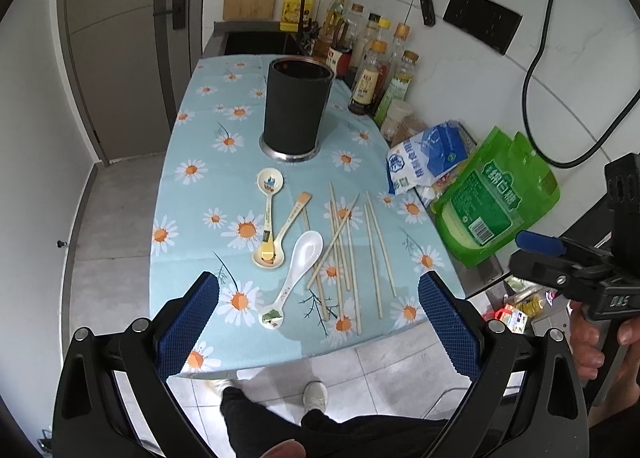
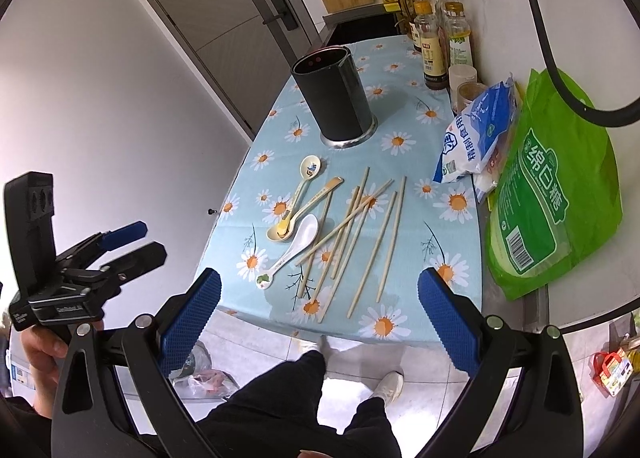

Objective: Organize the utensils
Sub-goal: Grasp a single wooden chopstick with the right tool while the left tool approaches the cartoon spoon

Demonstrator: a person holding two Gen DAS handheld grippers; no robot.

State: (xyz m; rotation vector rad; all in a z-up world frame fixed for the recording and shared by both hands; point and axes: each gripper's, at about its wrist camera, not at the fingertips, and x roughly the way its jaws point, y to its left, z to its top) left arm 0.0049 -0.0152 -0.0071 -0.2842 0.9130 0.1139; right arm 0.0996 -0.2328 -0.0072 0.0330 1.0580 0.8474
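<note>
Left gripper (image 1: 318, 322) and right gripper (image 2: 319, 312): both held off the table's near edge, blue fingers spread wide, nothing between them. On the daisy tablecloth (image 1: 188, 194), nearest first: white spoon (image 1: 294, 274), long axis 7-to-1 o'clock, bowl at the far end; two cream spoons (image 1: 270, 214) at 11 o'clock of it, handles crossing, one bowl near, one far; bamboo chopsticks (image 1: 352, 254) at 3 o'clock of the spoons, loosely scattered, mostly lying 6-to-12 o'clock, one crossing diagonally. Farthest: black utensil holder (image 1: 296, 106), upright at 12 o'clock, well apart from the utensils.
</note>
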